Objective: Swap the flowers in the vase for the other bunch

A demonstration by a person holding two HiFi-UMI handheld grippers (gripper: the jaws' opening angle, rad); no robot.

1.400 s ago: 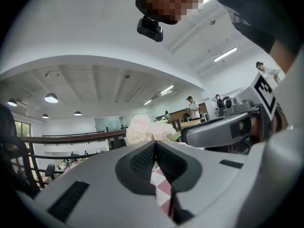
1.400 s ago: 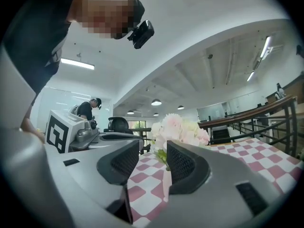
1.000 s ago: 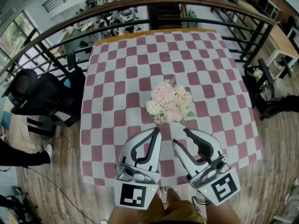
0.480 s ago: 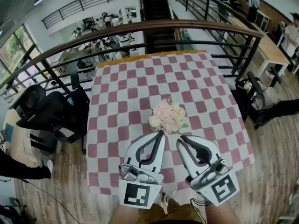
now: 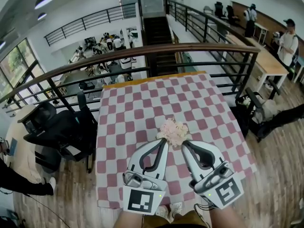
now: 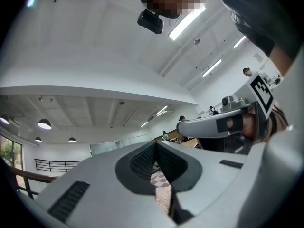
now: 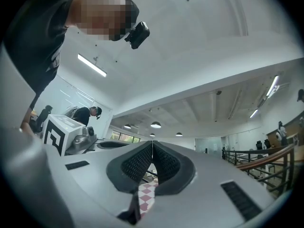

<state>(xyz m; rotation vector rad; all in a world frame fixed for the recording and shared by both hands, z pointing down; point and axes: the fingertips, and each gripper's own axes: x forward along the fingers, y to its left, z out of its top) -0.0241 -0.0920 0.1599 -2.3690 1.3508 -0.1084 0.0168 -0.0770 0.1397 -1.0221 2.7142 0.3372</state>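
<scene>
A bunch of pale pink flowers (image 5: 174,130) stands near the middle of the table with the red-and-white checked cloth (image 5: 142,108); I cannot make out a vase under it from above. Both grippers are held high over the table's near edge. In the head view the tips of my left gripper (image 5: 164,140) and right gripper (image 5: 184,143) overlap the flowers' near side. The left gripper (image 6: 154,147) is shut, its ribbed pads pressed together on nothing. My right gripper (image 7: 152,144) is shut and empty too. Both point slightly upward at the ceiling.
A curved dark railing (image 5: 156,51) runs behind the table, with a lower floor beyond. Black office chairs (image 5: 52,127) stand to the left. At the right are a black bag (image 5: 256,108), a wooden desk (image 5: 266,63) and people. My shoes show on the wooden floor (image 5: 71,194).
Both grippers have risen together, and the table and flowers now look smaller and farther below. The right gripper's jaws have closed. The flowers have not moved on the table.
</scene>
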